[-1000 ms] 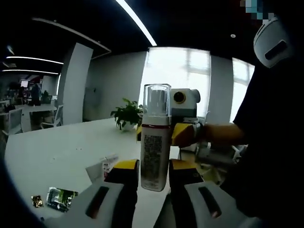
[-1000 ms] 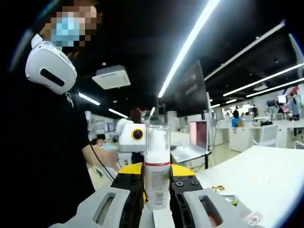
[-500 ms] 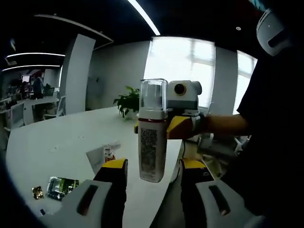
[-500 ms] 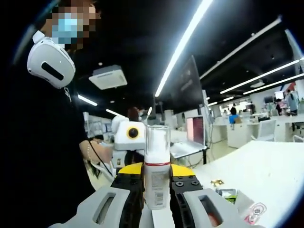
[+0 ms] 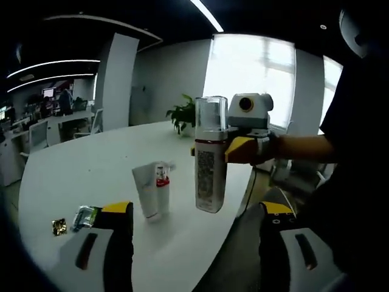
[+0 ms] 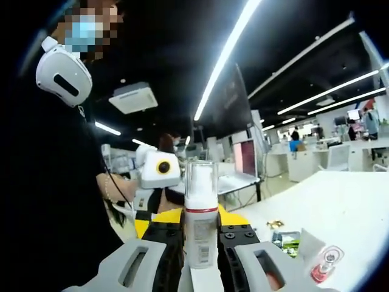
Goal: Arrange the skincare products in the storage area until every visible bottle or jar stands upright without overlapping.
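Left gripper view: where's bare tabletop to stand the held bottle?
Bare patches on the white table: the wide stretch between the tube and the potted plant, and the left side toward the far desks. Crowded: near edge, where the tube, small red-capped bottle and foil packets cluster. The right gripper holds the bottle.

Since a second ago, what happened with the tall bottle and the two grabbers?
The left gripper let go of the spray bottle: its jaws, shut on it a second ago, opened wide and drew back. The right gripper stayed clamped on the bottle, upright. The tube on the white table stayed put.
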{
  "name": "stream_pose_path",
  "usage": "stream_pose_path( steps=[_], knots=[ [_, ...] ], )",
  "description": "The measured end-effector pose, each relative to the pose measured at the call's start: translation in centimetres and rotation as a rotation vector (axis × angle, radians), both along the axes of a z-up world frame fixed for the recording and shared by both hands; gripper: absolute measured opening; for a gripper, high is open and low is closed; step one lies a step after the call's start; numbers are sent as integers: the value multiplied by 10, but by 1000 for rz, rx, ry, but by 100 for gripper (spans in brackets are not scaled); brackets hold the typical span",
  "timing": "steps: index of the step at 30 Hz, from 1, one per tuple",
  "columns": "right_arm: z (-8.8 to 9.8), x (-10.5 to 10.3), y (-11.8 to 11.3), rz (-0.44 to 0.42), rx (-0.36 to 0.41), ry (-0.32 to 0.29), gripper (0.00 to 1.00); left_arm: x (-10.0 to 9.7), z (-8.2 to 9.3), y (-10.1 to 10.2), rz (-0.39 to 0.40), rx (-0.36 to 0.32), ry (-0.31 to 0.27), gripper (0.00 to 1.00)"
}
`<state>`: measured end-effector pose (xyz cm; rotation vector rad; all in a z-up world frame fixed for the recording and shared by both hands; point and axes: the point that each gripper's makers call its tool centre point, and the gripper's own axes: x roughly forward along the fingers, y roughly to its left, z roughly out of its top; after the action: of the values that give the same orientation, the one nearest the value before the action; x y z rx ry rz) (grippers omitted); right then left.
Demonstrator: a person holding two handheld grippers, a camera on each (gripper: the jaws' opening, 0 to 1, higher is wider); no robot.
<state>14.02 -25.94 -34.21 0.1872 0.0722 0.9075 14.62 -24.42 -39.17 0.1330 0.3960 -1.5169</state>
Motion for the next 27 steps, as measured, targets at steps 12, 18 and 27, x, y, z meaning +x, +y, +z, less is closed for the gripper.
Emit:
stream_pose_path(
  steps=[12, 18, 27],
  knots=[
    [-18, 14, -2, -1, -7, 6, 11, 15, -10, 16, 79, 33, 49, 91],
    [-40, 18, -9, -6, -10, 25, 11, 17, -18, 28, 112, 57, 47, 93],
    [-78, 30, -17, 1, -90, 28, 11, 25, -34, 40, 169, 78, 51, 91]
  ],
)
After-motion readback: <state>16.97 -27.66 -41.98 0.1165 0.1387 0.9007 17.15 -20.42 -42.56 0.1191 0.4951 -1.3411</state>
